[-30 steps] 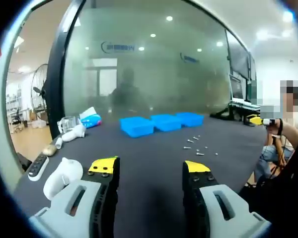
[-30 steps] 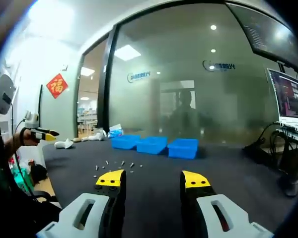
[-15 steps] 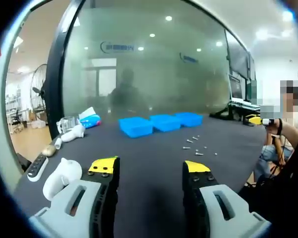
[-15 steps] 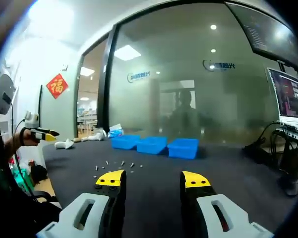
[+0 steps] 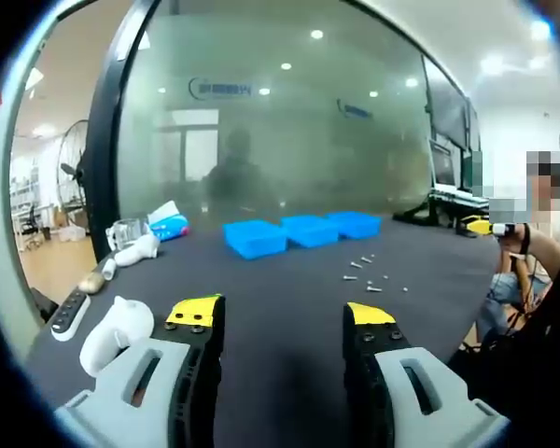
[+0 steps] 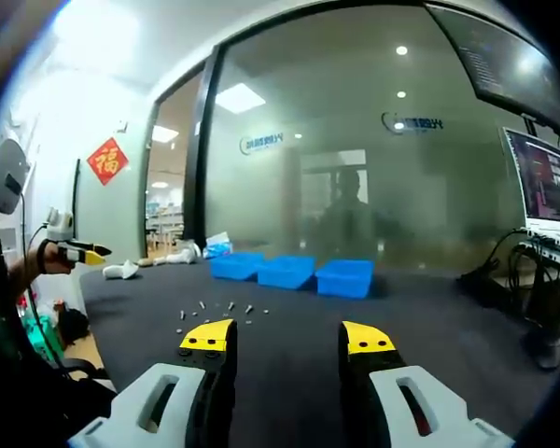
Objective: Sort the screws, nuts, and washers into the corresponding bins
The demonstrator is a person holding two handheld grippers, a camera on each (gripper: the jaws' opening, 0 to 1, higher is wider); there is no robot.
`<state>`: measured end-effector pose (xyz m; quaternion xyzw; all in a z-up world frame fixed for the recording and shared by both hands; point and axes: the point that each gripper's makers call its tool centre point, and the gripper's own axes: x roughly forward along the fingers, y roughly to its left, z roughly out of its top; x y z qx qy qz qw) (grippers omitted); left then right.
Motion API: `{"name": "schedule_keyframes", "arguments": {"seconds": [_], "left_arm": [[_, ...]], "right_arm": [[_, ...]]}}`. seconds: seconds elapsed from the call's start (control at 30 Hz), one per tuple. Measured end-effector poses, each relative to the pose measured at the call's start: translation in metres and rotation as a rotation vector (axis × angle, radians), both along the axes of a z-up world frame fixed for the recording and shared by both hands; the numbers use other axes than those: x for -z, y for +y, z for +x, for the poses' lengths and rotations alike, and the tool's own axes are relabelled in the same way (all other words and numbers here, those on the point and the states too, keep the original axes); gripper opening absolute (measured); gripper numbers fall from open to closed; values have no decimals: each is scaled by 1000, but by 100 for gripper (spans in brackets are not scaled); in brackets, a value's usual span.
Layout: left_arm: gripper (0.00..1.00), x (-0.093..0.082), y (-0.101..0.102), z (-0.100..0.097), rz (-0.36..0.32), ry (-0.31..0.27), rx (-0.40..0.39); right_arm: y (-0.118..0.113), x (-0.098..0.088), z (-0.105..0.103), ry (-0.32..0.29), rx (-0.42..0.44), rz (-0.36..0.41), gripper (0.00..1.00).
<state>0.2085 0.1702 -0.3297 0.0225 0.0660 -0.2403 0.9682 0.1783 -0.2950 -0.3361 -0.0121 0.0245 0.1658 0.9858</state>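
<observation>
Three blue bins (image 5: 301, 231) stand in a row at the far side of the dark table (image 5: 280, 299); the right gripper view has the same bins (image 6: 289, 272) ahead. Small screws, nuts and washers (image 5: 366, 273) lie scattered on the table to the right of my left gripper (image 5: 282, 317), which is open and holds nothing. In the right gripper view the small parts (image 6: 217, 313) lie just left of and beyond my right gripper (image 6: 287, 338), also open with nothing between its yellow-tipped jaws.
White controllers (image 5: 117, 331), a remote (image 5: 72, 313), a tissue pack (image 5: 171, 226) and a clear cup (image 5: 126, 231) lie at the table's left end. A person's hand with another gripper (image 5: 499, 229) is at the right edge. A glass wall stands behind the table; a laptop (image 6: 546, 201) at far right.
</observation>
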Motion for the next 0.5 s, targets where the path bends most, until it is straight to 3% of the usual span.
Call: {"name": "schedule_keyframes", "arguments": {"seconds": [0.5], "left_arm": [[49, 1, -8, -1, 3, 6, 24]], "right_arm": [[5, 1, -1, 3, -10, -1, 40]]}}
